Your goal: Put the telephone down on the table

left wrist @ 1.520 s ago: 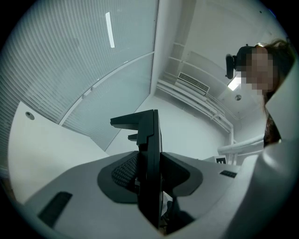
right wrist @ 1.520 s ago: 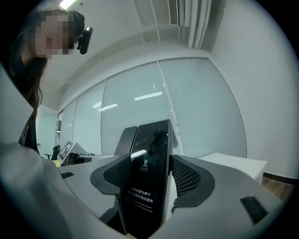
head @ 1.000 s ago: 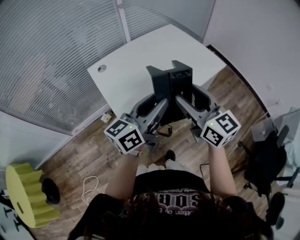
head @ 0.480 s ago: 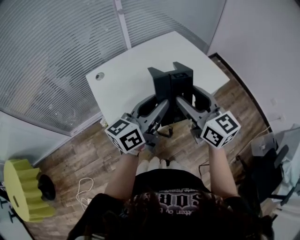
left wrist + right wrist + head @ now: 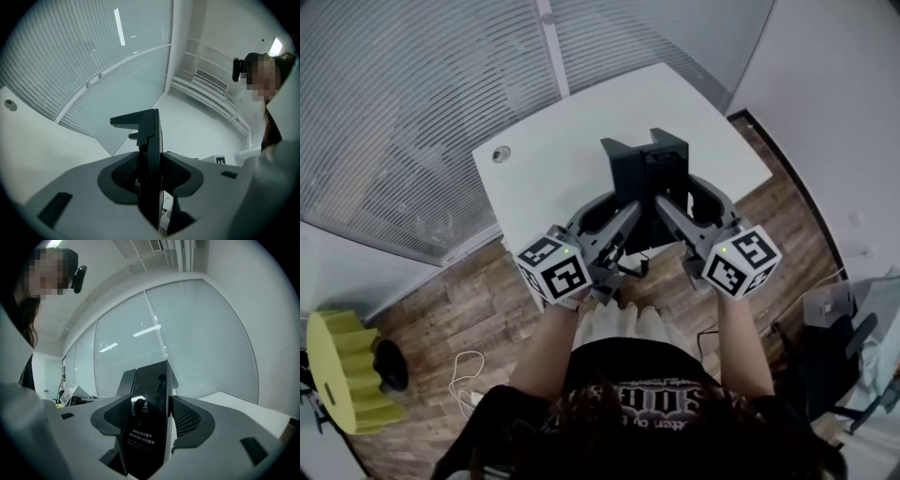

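The telephone is a black desk set with a dark screen, held upright between both grippers above the near part of the white table. My left gripper is shut on its left side, where the left gripper view shows a thin black panel edge-on between the pads. My right gripper is shut on the right side. In the right gripper view the glossy screen with small white print fills the gap between the jaws. Its underside is hidden.
The table has a round cable hole near its left corner. A glass wall with blinds runs behind it. A yellow foam block, a white cable and a dark chair are on the wooden floor.
Both grippers have carried the telephone forward together, and it now hangs further over the table. The grip of both is unchanged.
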{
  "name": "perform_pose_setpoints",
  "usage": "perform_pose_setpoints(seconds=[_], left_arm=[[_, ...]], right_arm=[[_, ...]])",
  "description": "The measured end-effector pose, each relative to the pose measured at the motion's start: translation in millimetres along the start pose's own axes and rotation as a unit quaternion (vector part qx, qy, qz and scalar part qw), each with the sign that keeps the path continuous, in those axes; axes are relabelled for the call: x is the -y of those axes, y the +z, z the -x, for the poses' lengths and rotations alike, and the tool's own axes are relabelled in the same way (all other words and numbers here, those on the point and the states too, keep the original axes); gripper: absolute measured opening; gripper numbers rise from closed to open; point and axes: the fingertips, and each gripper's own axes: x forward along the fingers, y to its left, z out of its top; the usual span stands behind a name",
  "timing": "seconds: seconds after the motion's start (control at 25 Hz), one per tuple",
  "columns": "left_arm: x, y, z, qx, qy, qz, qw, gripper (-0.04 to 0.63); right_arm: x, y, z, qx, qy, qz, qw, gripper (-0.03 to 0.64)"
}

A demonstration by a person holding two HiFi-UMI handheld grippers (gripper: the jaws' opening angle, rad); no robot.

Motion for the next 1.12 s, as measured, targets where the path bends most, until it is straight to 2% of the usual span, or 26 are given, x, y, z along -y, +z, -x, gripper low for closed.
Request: perform_pose_setpoints(seconds=[0.56,1.12], left_arm=[[-82.1,-2.0,-34.2,-0.041,-0.003,0.046,0.9981,0.147],[-144.3,-35.7,-47.0,-0.091,0.004,0.097,0.9911,0.149]], right_arm=[[54.2,-31.4,-59.4,-0.031,-0.037,-0.037,0.998,0.275],[91.3,-84.1,-91.0,-0.076,-0.066,-0.073,0.992,0.275]])
